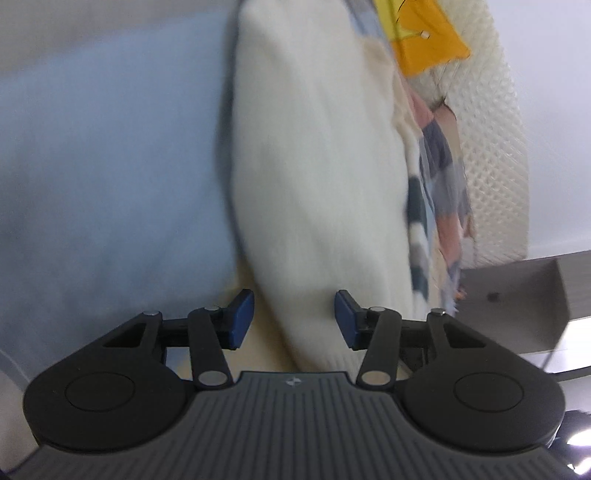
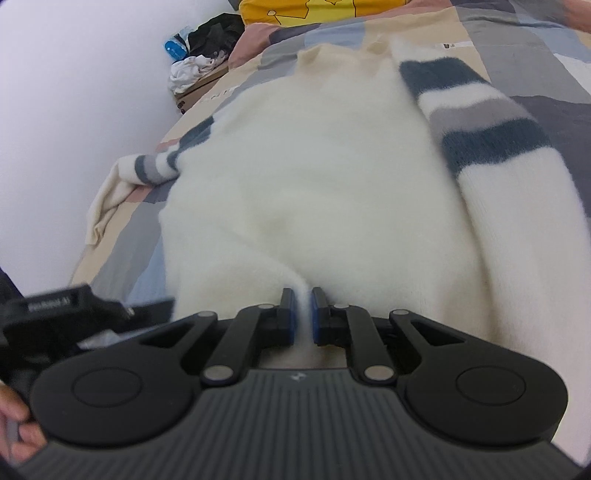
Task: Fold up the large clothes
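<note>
A fluffy white sweater [image 2: 314,177] with blue and grey striped sleeves [image 2: 491,136] lies spread on a patchwork bedcover [image 2: 122,251]. My right gripper [image 2: 303,314] is shut on a pinch of the sweater's near hem, and the fabric rises in a ridge between the blue pads. The left wrist view is blurred and tilted. There the sweater [image 1: 314,166] runs up the middle, and my left gripper [image 1: 293,319] stands open around its lower end. Bare space shows between the left pad and the cloth.
A yellow pillow [image 2: 314,11] lies at the head of the bed. Crumpled clothes and a blue bottle [image 2: 203,55] sit against the white wall at the far left. A hand [image 2: 14,424] holds a black device [image 2: 55,314] at lower left. A grey cabinet [image 1: 517,295] stands beside the bed.
</note>
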`<state>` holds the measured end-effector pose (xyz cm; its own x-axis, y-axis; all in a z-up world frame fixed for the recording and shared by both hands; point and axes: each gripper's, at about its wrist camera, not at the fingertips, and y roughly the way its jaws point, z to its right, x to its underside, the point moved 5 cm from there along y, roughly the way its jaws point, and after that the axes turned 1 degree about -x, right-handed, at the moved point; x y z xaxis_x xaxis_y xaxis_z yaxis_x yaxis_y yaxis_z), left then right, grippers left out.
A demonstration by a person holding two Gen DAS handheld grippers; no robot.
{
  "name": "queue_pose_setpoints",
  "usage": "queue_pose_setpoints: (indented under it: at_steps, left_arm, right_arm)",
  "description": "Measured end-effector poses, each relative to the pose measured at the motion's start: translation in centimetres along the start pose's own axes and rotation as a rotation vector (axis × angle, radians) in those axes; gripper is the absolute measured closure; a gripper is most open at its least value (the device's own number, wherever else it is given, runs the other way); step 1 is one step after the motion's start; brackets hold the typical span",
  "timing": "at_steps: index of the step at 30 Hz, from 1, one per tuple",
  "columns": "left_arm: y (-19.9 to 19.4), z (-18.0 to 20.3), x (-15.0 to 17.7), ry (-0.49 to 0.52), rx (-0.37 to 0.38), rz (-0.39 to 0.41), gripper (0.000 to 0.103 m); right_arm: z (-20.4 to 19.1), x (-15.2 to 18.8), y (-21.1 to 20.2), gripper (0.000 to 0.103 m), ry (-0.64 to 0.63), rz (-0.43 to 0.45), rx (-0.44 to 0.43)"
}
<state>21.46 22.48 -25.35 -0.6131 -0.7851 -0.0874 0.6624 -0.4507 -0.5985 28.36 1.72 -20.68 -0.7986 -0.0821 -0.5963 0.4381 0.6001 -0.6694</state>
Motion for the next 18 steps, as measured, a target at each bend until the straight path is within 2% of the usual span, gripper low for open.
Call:
queue_pose_setpoints:
  at_steps: [2,7,11,15,18]
  left_arm:
    - [0.8,0.1,0.7,-0.026,0.025,-0.039,0.048]
    - [1.3,0.2,1.2,-0.072,0.078,-0.07,0.049]
    - [2.0,-0.2,1.6,-0.112,0.084,-0.111,0.049]
    - [2.3,0.0,1.7,-0.116,0.091,-0.104,0.049]
    - [2.0,0.4,1.6,-0.112,0.122,-0.095,0.067]
  right_arm:
    - [0.0,0.0,0.0,0.091,0.008,0.001,0.0]
    - [0.0,0.0,-0.1,0.091,0.016,0.005,-0.004]
    - [0.1,0.1,0.0,0.091,0.018,0.009,-0.004]
    - [0.2,0.2,-0.2,0.091,0.028,0.014,-0.012]
    - [0.0,0.2,-0.2,0.091,0.025,0.017,-0.012]
